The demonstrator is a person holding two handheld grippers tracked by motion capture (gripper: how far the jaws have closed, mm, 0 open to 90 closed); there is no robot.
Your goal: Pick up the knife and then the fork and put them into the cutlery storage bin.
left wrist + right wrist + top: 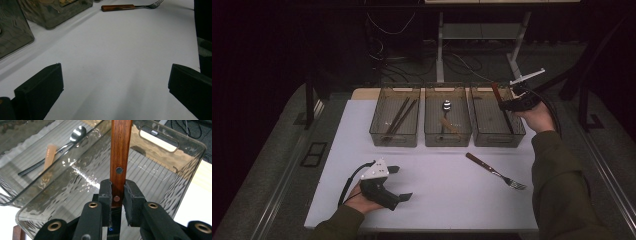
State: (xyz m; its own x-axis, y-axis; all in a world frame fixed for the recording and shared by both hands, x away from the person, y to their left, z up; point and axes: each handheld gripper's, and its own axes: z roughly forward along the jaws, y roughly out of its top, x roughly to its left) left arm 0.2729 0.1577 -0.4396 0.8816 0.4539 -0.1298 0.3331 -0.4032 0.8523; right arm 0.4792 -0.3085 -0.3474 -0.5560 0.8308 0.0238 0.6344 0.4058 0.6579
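My right hand-held gripper (512, 100) is raised over the rightmost of three clear bins (497, 122) at the far side of the white counter (447, 190), and it is pinching a wooden-handled utensil (497, 95). From the high view I see only a dark reddish handle slanting up from my hand above that bin; the right gripper view brings it close, with the jaws pressed against both sides of the wooden handle (120, 157), one metal rivet just between the pads and a second a little farther along, and the ribbed floor of the bin (160, 182) underneath. I cannot tell what kind of utensil it is, since its working end is hidden. That same view shows, in the neighbouring middle bin, a spoon (72, 137) lying beside a pale wooden handle (50, 155); the high view adds dark sticks (399, 116) lying in the left bin. My left hand-held gripper (399, 182) rests low at the near left of the counter with its jaws spread wide and nothing between them, which the left gripper view confirms: bare white surface between the two black jaws. Farther off in that view lies a fork (132, 6) with a wooden handle, and the high view places it on the counter in front of the right bin, apart from both grippers.
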